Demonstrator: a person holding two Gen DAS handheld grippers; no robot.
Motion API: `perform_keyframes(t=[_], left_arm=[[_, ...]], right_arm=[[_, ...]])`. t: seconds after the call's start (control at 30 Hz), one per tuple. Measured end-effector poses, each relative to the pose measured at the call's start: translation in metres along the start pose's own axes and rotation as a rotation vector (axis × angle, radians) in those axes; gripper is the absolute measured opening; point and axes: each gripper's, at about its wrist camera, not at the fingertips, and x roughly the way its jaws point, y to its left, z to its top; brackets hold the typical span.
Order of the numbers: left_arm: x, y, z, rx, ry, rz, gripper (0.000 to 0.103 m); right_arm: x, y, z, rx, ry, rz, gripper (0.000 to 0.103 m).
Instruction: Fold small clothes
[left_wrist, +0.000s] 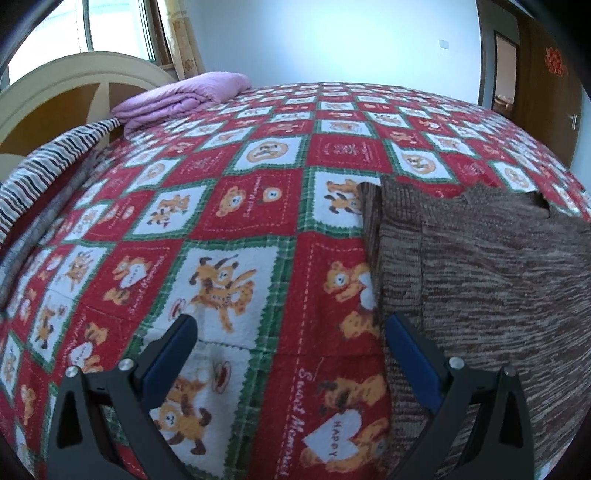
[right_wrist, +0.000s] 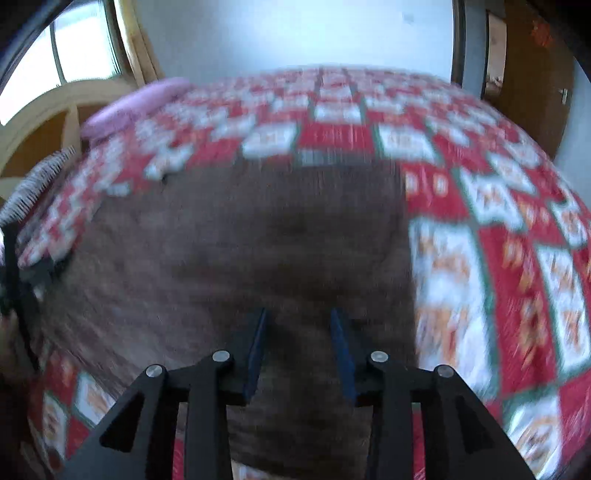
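A small brown knitted garment (left_wrist: 480, 277) lies flat on the bed. In the left wrist view it fills the right side; in the blurred right wrist view (right_wrist: 240, 240) it fills the middle. My left gripper (left_wrist: 291, 325) is wide open and empty, its right finger (left_wrist: 410, 347) at the garment's left edge. My right gripper (right_wrist: 299, 325) hovers over the garment's near part, its jaws partly open with a gap between them and nothing held.
The bed has a red, white and green checked blanket (left_wrist: 229, 206) with bear prints. A folded purple quilt (left_wrist: 184, 98) and a striped cloth (left_wrist: 44, 162) lie near the headboard (left_wrist: 55, 85) at the far left. A wooden door (left_wrist: 543, 74) stands far right.
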Motion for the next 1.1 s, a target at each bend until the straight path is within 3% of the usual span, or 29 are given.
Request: perform_keyframes(t=[0.17,0.3,0.4,0.5,0.63,0.77,0.87,0.93,1.0,1.1], left_arm=[[0.001,0.002,0.0,-0.003,0.002,-0.005,0.103],[0.001,0.006,0.0,-0.023,0.01,-0.03,0.103],[0.001,0.005,-0.002,-0.023,0.014,-0.035,0.103],[0.0,0.009,-0.004,-0.041,0.02,-0.053,0.103],[0.002,0.012,-0.004,-0.058,0.032,-0.075,0.103],[0.002,0.011,-0.004,-0.052,0.026,-0.068,0.103],[0.002,0.011,-0.004,-0.054,0.027,-0.071,0.103],[0.002,0.011,-0.004,-0.055,0.028,-0.073,0.103],[0.002,0.012,-0.004,-0.056,0.029,-0.076,0.103],[0.003,0.012,-0.005,-0.055,0.035,-0.078,0.103]], right_arm=[[-0.007,0.011,0.0,-0.01,0.011,-0.027,0.039],[-0.015,0.034,-0.001,-0.042,-0.001,0.018,0.054],[-0.003,0.054,-0.011,-0.069,0.04,0.046,0.054],[-0.005,0.074,-0.018,-0.126,0.015,-0.034,0.055],[-0.007,0.101,-0.01,-0.152,0.018,0.027,0.055],[-0.004,0.155,-0.001,-0.287,-0.011,0.092,0.055],[0.012,0.186,-0.009,-0.325,0.041,0.143,0.055],[0.021,0.2,-0.02,-0.338,0.071,0.154,0.055],[0.017,0.204,-0.028,-0.347,0.026,0.129,0.057],[0.013,0.198,-0.03,-0.312,0.023,0.151,0.057]])
